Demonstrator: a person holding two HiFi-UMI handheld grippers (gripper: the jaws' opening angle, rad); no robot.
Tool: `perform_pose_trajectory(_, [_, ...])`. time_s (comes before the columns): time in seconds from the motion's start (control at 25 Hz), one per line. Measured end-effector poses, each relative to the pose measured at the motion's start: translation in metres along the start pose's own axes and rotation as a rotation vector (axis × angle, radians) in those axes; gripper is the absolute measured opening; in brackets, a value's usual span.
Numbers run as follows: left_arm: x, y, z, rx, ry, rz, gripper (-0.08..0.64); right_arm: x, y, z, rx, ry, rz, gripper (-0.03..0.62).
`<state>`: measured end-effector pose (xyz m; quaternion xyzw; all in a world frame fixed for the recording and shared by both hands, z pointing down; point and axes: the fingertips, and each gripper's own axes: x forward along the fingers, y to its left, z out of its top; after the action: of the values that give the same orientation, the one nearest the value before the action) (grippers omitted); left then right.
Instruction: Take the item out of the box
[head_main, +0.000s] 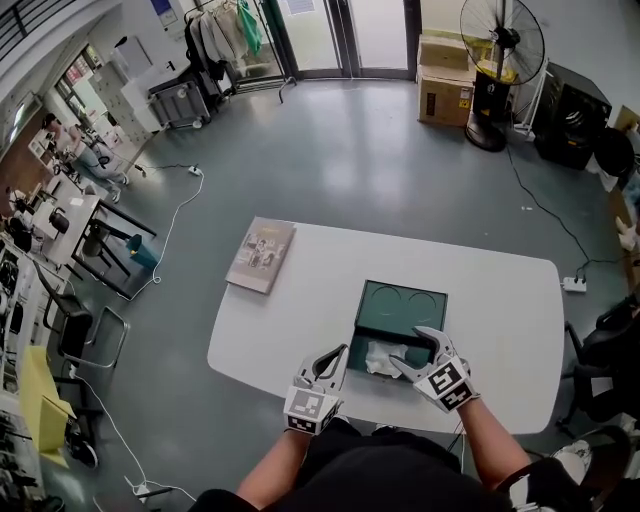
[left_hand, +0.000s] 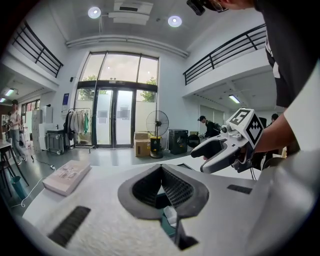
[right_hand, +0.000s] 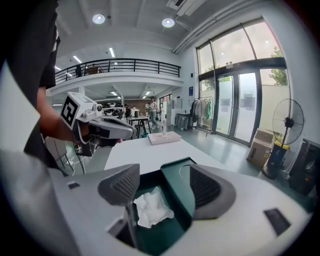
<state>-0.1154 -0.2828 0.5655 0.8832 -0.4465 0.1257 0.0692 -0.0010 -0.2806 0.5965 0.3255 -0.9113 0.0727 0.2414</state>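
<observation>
An open dark green box (head_main: 358, 338) lies on the white table (head_main: 500, 320), its lid (head_main: 402, 307) flat just behind it. A crumpled white paper item (head_main: 383, 357) rests inside the box (right_hand: 176, 186), where the right gripper view shows the paper (right_hand: 152, 207) loose on the bottom. My right gripper (head_main: 412, 350) hovers over the box's right side. It (right_hand: 165, 187) stands open, with a green box wall between the jaws and neither pad touching it. My left gripper (head_main: 343, 350) is at the box's left edge. Its fingertips (left_hand: 161, 172) meet, holding nothing.
A flat book (head_main: 262, 254) lies at the table's far left corner. A standing fan (head_main: 503, 50), cardboard boxes (head_main: 445, 80) and a black speaker (head_main: 570, 115) stand on the floor beyond. A power strip (head_main: 575, 285) lies right of the table; chairs and desks stand left.
</observation>
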Motion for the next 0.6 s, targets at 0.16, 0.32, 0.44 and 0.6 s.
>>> perform_pose_trajectory(0.16, [0.001,0.008,-0.003,-0.003,0.009,-0.018,0.011,0.012,0.002,-0.004,0.010,0.032,0.011,0.349])
perform_pose_trajectory(0.32, [0.008,0.013,-0.001,0.022,0.004,-0.064,0.011,0.020,-0.002,-0.008,0.001,0.068,-0.005,0.365])
perform_pose_trajectory(0.44, [0.012,0.013,-0.006,0.062,0.011,-0.119,0.011,0.027,-0.001,-0.015,-0.042,0.106,-0.016,0.365])
perform_pose_trajectory(0.6, [0.009,0.025,-0.005,0.064,0.015,-0.132,0.011,0.041,0.010,-0.023,-0.115,0.181,0.007,0.364])
